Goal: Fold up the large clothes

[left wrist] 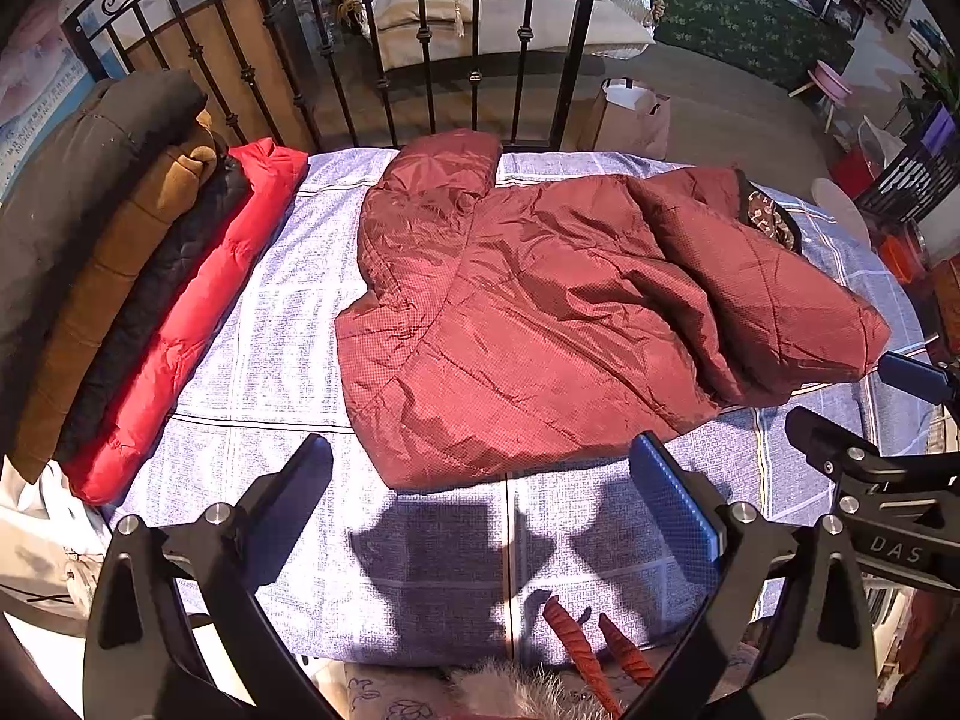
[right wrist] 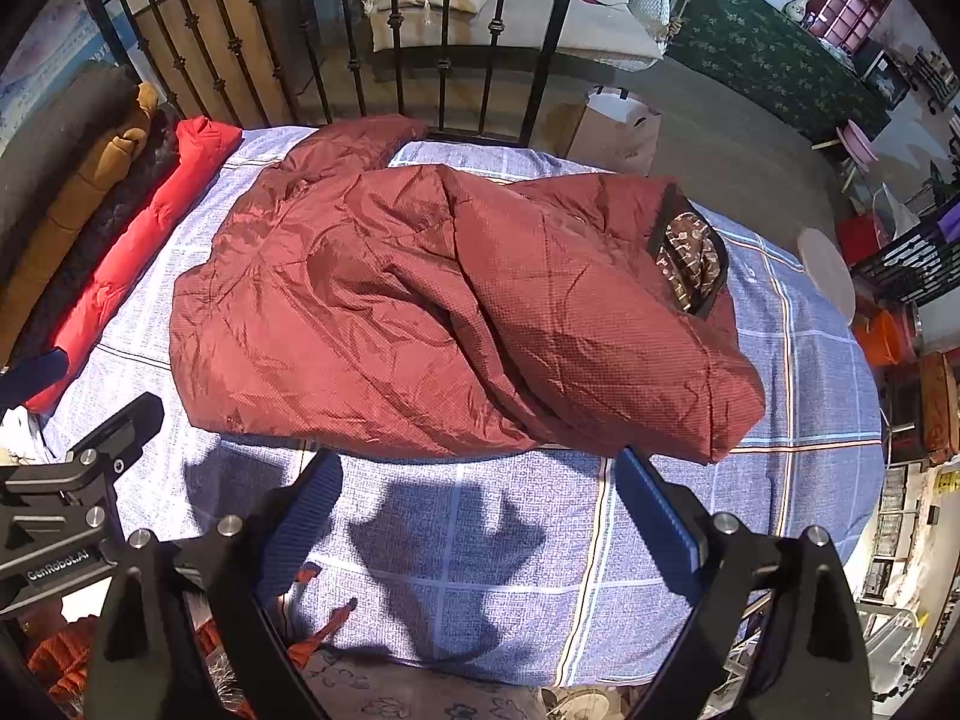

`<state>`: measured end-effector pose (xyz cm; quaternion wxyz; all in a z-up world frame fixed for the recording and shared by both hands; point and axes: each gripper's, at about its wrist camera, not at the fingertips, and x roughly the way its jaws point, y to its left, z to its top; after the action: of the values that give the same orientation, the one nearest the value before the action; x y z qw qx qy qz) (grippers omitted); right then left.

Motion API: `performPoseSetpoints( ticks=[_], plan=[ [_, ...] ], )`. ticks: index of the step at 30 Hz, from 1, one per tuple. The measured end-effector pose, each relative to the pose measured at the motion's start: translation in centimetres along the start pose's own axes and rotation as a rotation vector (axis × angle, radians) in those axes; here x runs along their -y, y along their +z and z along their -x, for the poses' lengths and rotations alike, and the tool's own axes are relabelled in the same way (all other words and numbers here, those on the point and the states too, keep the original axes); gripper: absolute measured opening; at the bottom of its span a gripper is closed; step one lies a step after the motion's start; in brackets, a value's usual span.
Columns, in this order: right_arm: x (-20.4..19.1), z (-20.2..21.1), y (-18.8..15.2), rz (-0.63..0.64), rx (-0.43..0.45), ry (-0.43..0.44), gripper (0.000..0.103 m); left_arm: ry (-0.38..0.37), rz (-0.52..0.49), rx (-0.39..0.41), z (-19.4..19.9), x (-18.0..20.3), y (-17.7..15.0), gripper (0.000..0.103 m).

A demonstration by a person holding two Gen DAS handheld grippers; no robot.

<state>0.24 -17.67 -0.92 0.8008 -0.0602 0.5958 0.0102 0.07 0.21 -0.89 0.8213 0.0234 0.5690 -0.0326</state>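
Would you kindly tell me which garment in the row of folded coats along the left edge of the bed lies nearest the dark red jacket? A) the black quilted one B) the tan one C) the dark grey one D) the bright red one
D: the bright red puffer coat is the innermost of the row, with only bare checked bedsheet between it and the dark red jacket.

Left gripper (left wrist: 480,498): matte black frame; two long tapered arms, each marked by a triangular recess. Round silver screw heads (left wrist: 218,512) are seen at the finger roots. Fingers (left wrist: 675,504) are faced with ribbed blue pads.

Right gripper (right wrist: 477,504): same black construction, silver screws (right wrist: 725,522), blue ribbed pads on its fingers (right wrist: 657,516).

White lettering "DAS" is read on the right unit's black body from the left wrist view; "GenRobot.AI" is read on the left unit's body from the right wrist view.
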Motion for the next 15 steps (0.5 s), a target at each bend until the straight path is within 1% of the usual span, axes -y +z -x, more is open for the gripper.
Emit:
performPoseSetpoints(
  ticks=[15],
  plan=[
    [-0.02,-0.08,-0.07,0.0,0.0,-0.001,0.091,0.004,0.003,-0.011,-0.27,-0.24,0.01,0.098]
  ],
)
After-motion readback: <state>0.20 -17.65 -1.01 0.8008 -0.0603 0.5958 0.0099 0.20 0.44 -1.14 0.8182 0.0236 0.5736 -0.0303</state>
